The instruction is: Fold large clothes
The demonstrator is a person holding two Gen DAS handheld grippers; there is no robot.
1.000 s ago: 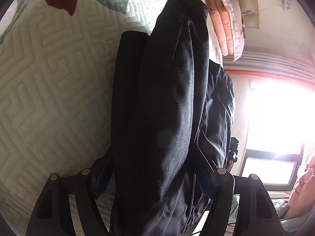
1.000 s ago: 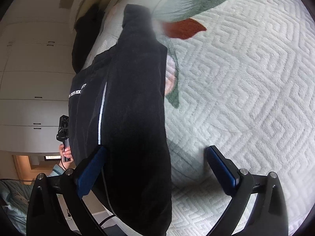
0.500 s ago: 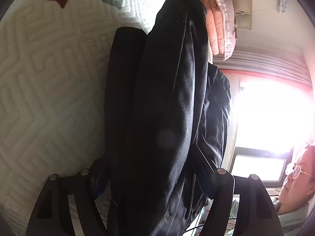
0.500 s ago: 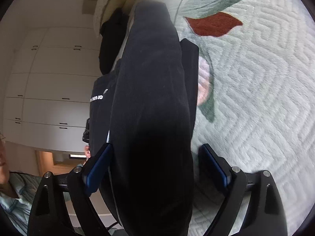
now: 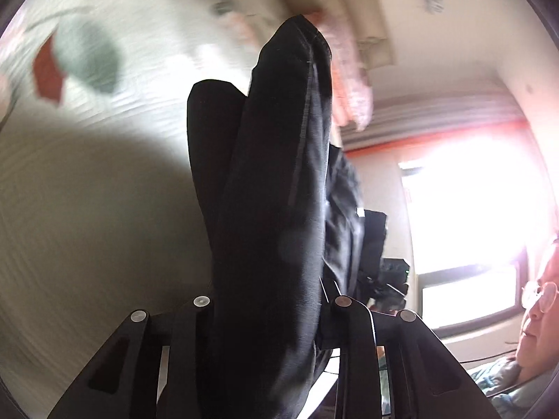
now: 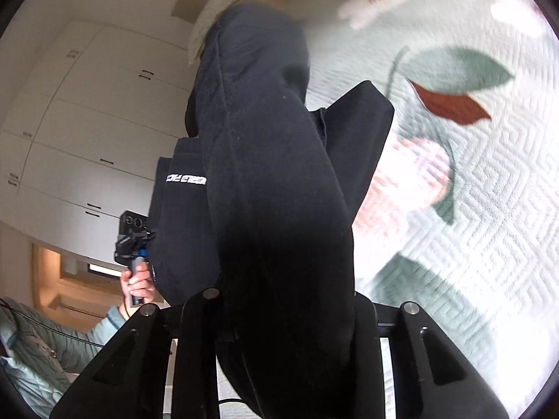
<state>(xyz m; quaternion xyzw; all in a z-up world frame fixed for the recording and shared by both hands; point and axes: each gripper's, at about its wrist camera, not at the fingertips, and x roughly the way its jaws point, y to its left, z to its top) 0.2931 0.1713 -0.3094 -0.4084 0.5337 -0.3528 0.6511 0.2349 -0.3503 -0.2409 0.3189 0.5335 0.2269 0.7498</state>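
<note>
A large black garment [image 5: 272,174] with a white printed logo [image 6: 186,179] hangs lifted above the bed, bunched into a thick fold. In the left wrist view, my left gripper [image 5: 269,300] has the fold between its jaws, which are closing and press on the cloth. My right gripper [image 6: 283,296] grips the other end the same way, its jaws closing on the cloth. The fingertips of both are hidden by the fabric. The right wrist view also shows a hand [image 6: 138,279] holding the left gripper's handle.
A pale green quilted bedspread [image 6: 471,209] with a leaf and flower pattern lies under the garment. Folded pink bedding [image 5: 349,97] sits at the bed's far end. White cupboards [image 6: 87,139] stand on one side, a bright window [image 5: 471,192] on the other. The person [image 5: 538,314] is at the edge.
Both grippers have closed in on the black garment and risen, lifting it off the bedspread. The right jaws stood wide apart a second ago.
</note>
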